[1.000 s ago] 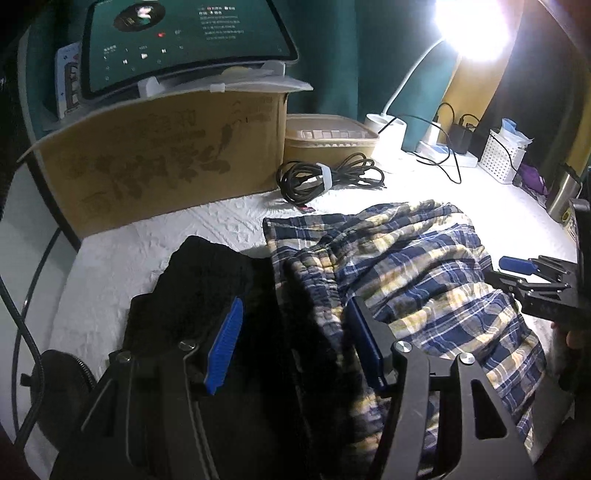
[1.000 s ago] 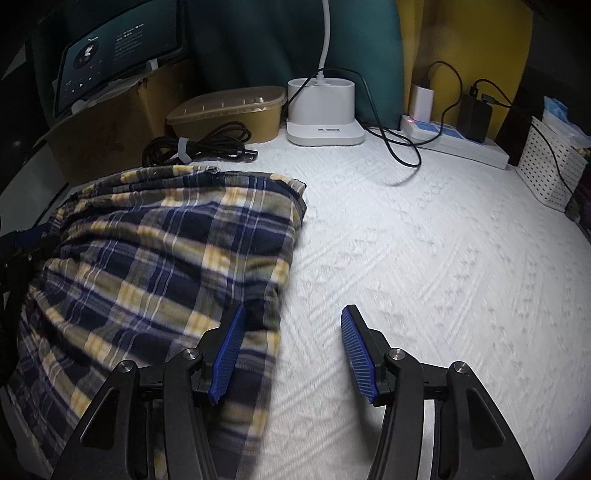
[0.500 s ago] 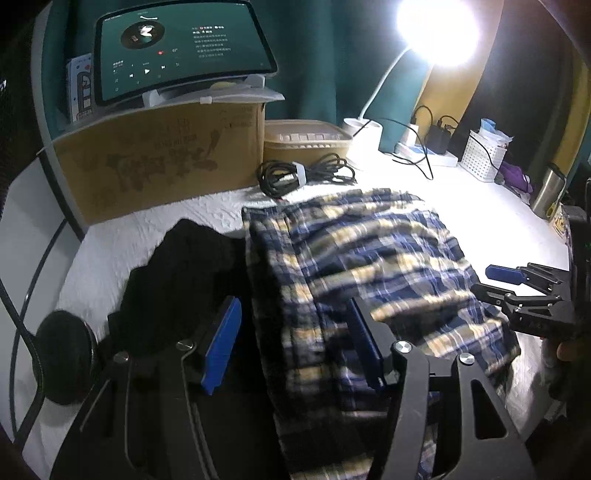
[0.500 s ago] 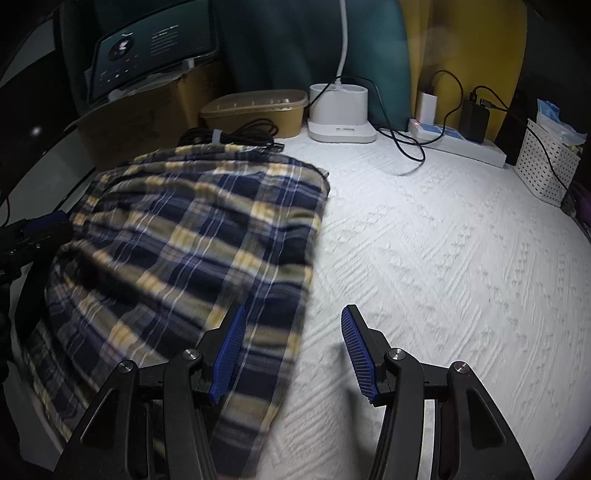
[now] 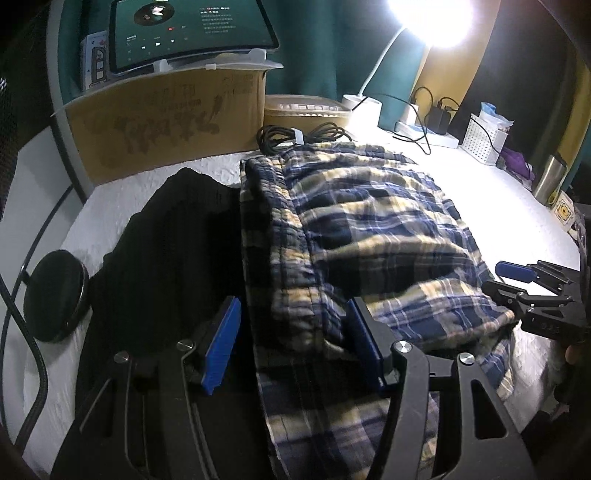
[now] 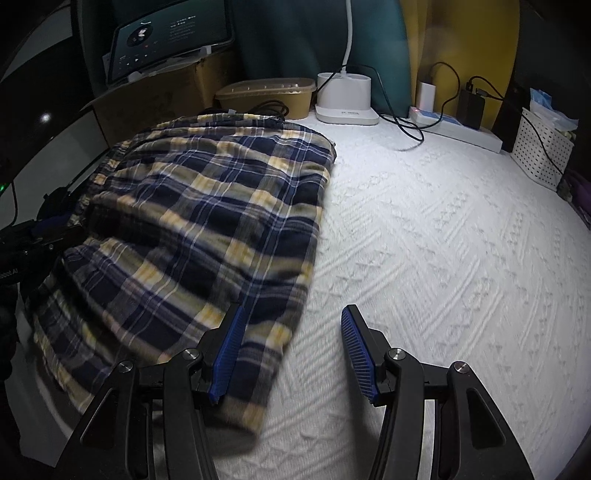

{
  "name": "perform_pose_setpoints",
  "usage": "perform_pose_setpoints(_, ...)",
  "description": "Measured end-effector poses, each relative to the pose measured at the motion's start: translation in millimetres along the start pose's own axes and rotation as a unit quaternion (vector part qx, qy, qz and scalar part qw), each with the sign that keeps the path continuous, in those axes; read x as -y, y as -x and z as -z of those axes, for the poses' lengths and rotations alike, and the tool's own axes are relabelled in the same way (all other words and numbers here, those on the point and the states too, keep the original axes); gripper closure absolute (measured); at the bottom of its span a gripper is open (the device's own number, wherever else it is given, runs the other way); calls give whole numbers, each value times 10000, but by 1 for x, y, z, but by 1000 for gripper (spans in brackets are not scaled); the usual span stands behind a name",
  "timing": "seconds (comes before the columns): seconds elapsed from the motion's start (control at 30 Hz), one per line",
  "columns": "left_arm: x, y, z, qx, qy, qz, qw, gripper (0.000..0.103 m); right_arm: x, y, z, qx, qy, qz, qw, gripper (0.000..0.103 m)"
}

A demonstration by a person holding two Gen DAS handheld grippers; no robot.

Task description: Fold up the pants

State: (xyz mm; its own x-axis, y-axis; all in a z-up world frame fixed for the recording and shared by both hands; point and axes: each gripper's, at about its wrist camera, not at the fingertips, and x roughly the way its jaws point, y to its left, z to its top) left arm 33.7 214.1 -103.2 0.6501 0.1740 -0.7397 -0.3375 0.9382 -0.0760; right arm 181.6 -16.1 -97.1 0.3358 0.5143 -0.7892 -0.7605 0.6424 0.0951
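The blue, yellow and white plaid pants [image 5: 369,236] lie folded in a thick stack on the white textured bedspread [image 6: 443,240]; they also show in the right wrist view [image 6: 207,221]. My left gripper [image 5: 291,343] is open, hovering over the waistband end of the pants, with the cloth between and below its blue pads. My right gripper [image 6: 291,350] is open over the pants' near right edge, holding nothing; it also shows in the left wrist view [image 5: 524,280].
A black garment [image 5: 166,258] lies left of the pants, a black round pad [image 5: 55,295] beyond it. At the back stand a cardboard box [image 5: 166,122], a tablet [image 5: 192,29], coiled cable [image 5: 299,136], food container [image 6: 266,92], lamp base [image 6: 345,98], power strip [image 6: 458,127] and white basket [image 6: 543,147].
Both grippers have drawn back toward the near edge and risen; the view of the pants has widened. The pants stack lies flatter. Both grippers stay open.
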Motion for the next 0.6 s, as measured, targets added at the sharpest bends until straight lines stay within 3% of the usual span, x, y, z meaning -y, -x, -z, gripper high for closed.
perform_pose_setpoints(0.6,62,38,5,377,-448,310,9978,43,26,54,34,304,-226,223,9990,47)
